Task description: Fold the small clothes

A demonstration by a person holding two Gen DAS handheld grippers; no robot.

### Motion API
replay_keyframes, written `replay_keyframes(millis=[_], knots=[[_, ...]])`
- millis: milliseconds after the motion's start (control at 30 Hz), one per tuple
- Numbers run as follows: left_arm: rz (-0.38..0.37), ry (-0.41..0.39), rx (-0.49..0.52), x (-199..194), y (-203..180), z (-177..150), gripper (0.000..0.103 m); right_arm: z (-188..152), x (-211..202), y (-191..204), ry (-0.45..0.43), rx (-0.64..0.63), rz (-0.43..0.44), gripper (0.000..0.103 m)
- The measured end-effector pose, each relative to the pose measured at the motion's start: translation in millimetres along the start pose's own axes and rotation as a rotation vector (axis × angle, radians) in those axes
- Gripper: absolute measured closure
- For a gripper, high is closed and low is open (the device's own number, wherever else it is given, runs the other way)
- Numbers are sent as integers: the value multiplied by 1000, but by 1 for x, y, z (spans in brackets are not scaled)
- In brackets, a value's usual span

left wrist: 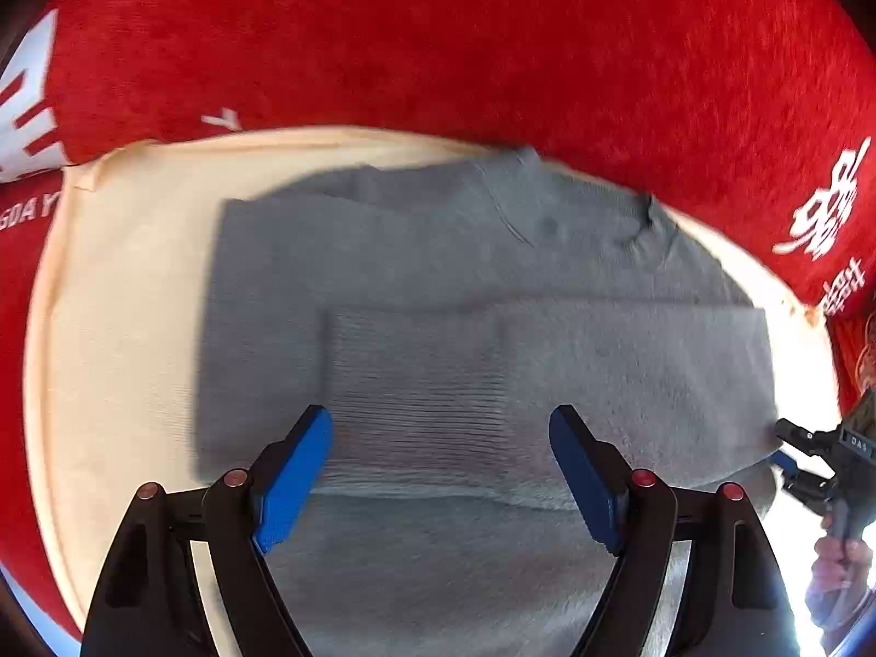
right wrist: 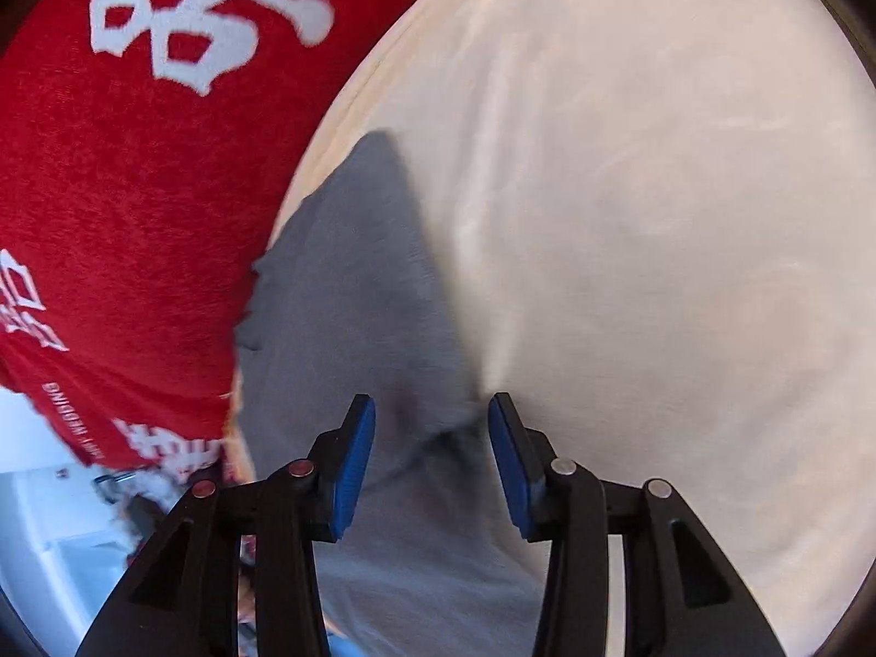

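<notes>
A grey knit garment (left wrist: 438, 252) lies folded flat on a cream cloth (left wrist: 120, 301). A ribbed band (left wrist: 416, 383) of it is folded across the front. My left gripper (left wrist: 441, 438) hovers over that band with its blue pads wide apart and nothing between them. My right gripper (left wrist: 780, 446) sits at the garment's right edge, seen small at the frame's right. In the right wrist view the right gripper (right wrist: 432, 416) straddles a bunched fold of the grey garment (right wrist: 350, 284). A gap shows between the pads, and the cloth lies in it.
A red fleece blanket (left wrist: 438, 44) with white lettering surrounds the cream cloth (right wrist: 657, 219) and fills the left of the right wrist view (right wrist: 137, 191). A person's hand (left wrist: 837, 558) holds the right gripper's handle. White furniture (right wrist: 49, 536) shows at lower left.
</notes>
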State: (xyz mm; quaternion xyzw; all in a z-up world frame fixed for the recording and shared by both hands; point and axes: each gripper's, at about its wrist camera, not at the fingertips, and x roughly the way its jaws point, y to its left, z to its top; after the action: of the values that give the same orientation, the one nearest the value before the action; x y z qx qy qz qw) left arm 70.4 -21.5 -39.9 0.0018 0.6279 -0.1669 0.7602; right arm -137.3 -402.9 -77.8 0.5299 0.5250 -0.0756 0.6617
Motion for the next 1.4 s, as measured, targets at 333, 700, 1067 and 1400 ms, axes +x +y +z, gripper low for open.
replay_keyframes(millis=[333, 700, 1067, 1400], knots=[[97, 22, 43, 11, -5, -16, 21, 1, 7, 34, 5, -264, -289, 87], [156, 22, -15, -16, 29, -21, 21, -33, -22, 43, -16, -258, -385, 78], [228, 137, 36, -18, 21, -56, 21, -72, 4, 69, 98, -298, -353, 62], [207, 180, 37, -40, -6, -95, 21, -93, 12, 72, 187, -299, -304, 54]])
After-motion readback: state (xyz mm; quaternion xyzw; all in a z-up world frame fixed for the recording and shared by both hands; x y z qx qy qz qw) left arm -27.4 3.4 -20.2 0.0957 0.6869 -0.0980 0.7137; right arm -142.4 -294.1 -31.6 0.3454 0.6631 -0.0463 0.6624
